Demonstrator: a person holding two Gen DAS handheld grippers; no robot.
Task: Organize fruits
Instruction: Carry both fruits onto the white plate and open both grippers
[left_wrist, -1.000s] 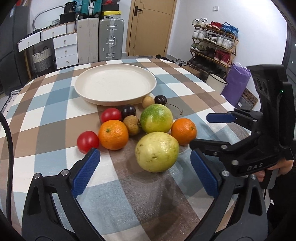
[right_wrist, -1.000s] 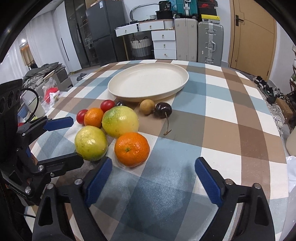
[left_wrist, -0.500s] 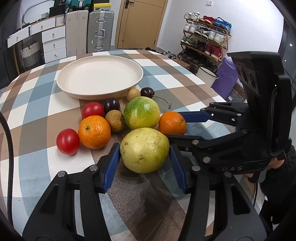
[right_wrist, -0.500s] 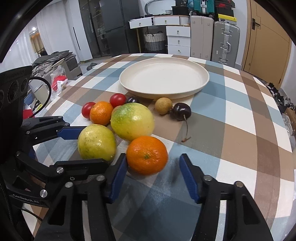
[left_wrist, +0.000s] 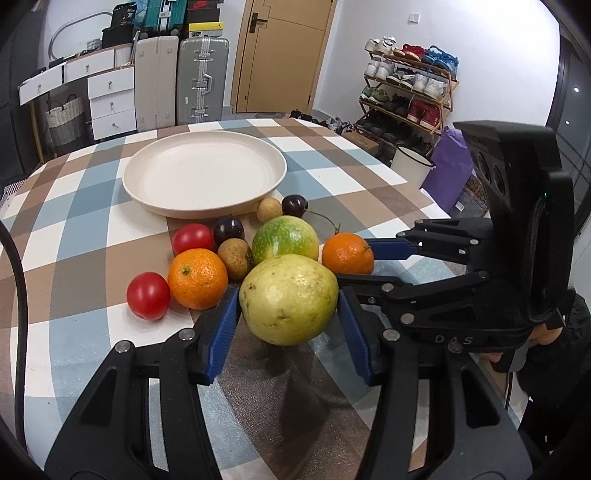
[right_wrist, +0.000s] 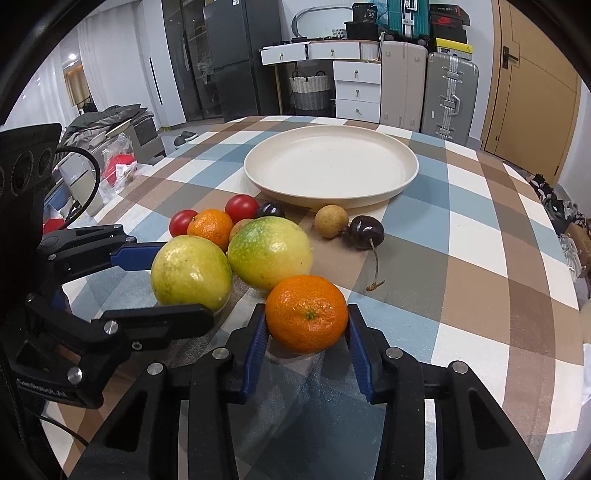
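Both views are evenly and brightly lit by indoor light from above, with ceiling spots showing at the far left of the right wrist view. The fruit is sharp and throws soft, short shadows on the bench (left_wrist: 92, 229). Fisheye bending curves the door (right_wrist: 532, 85) and walls, and black vignetting rings the corners. A dull sheen lies on the checked cloth near the fingers (right_wrist: 255, 347).

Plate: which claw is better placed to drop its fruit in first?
Right, marginally. The right claw grips the small orange with bare cloth ahead to the plate; the left claw's guava faces clustered fruit.
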